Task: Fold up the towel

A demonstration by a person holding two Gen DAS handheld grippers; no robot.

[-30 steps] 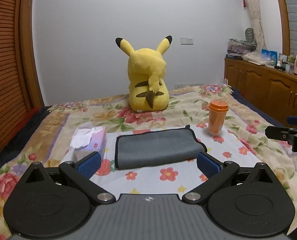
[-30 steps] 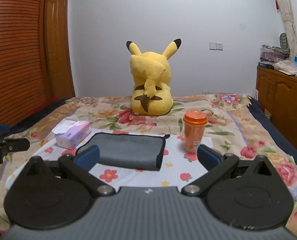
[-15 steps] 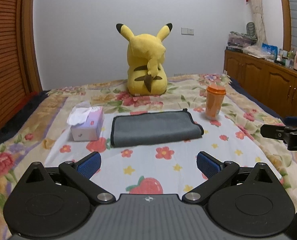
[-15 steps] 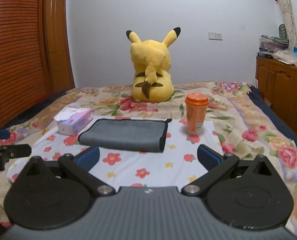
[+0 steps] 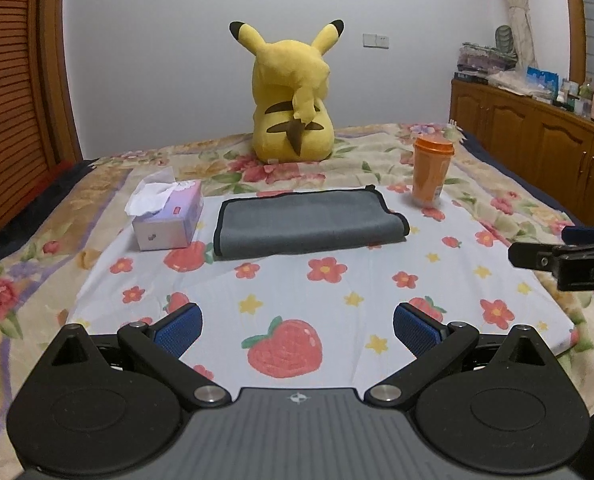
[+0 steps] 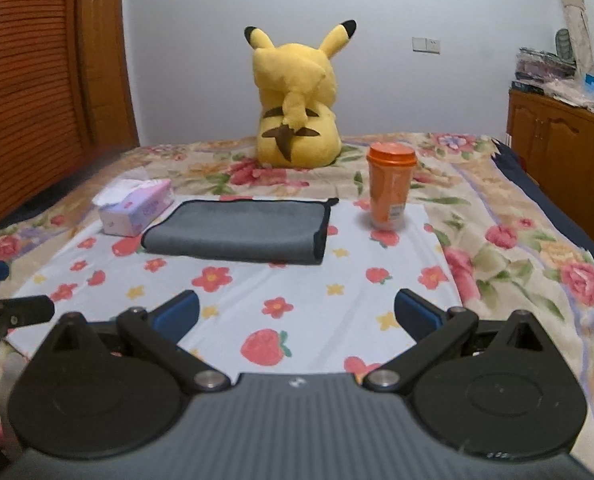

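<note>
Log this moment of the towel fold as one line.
phase: towel lies folded on bed, untouched | left gripper: open, empty | right gripper: open, empty | beside towel: tissue box, orange cup

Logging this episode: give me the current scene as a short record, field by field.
surface: bed with floral sheet, white strawberry-print cloth on top
towel: grey, dark-edged, already folded over, flat on the cloth
left of towel: tissue box
right of towel: orange cup, upright, lid on
behind towel: yellow plush toy, back to camera
left gripper: open, empty, short of the towel
right gripper: open, empty
</note>
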